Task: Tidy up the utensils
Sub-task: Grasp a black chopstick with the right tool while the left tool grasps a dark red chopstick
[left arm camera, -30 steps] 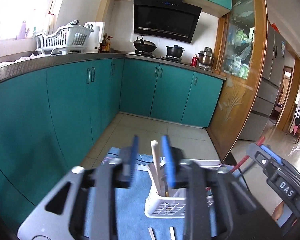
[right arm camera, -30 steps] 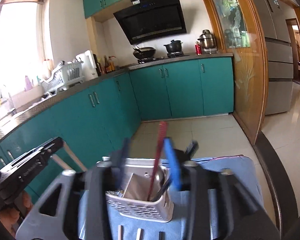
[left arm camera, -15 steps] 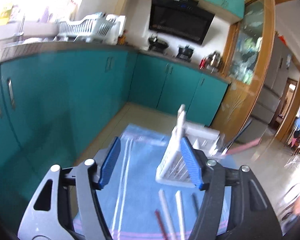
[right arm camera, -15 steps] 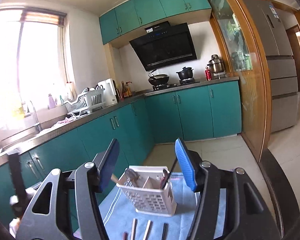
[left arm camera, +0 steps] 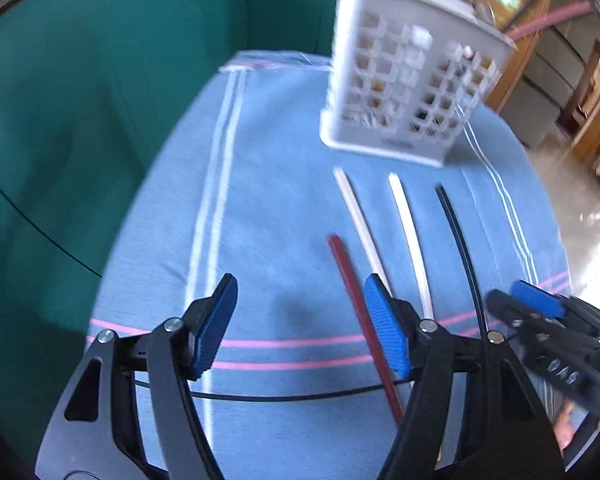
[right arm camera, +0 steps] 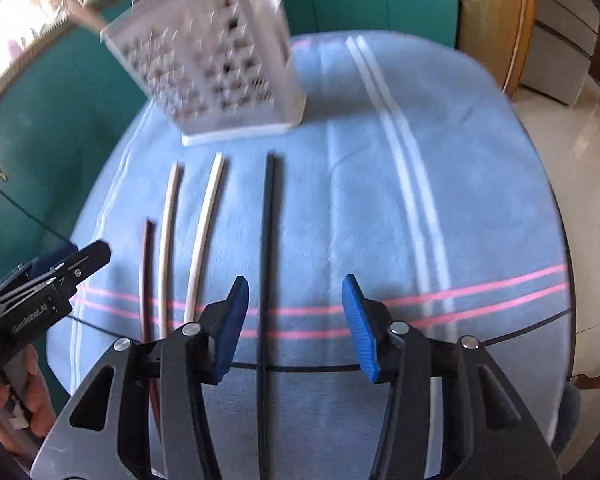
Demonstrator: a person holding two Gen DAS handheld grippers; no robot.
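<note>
A white slotted utensil basket [left arm camera: 408, 80] [right arm camera: 208, 64] stands at the far side of a round table under a blue cloth [left arm camera: 284, 208] [right arm camera: 380, 200]. In front of it lie single chopsticks side by side: a dark red one [left arm camera: 360, 320] [right arm camera: 145, 276], two white ones [left arm camera: 362, 224] [right arm camera: 168, 240] and a black one [left arm camera: 460, 248] [right arm camera: 267, 256]. My left gripper [left arm camera: 300, 328] is open and empty above the cloth, left of the red chopstick. My right gripper [right arm camera: 296, 324] is open and empty; the black chopstick runs between its fingers below.
Teal cabinets [left arm camera: 80, 80] stand behind and left of the table. A wooden-framed glass door [right arm camera: 496, 12] and tiled floor [right arm camera: 572, 152] are on the right. The table edge [right arm camera: 564, 240] curves close on the right.
Both grippers have tilted down and moved back from the basket toward the near side of the table. The chopsticks on the cloth now fill the views. Both stay open.
</note>
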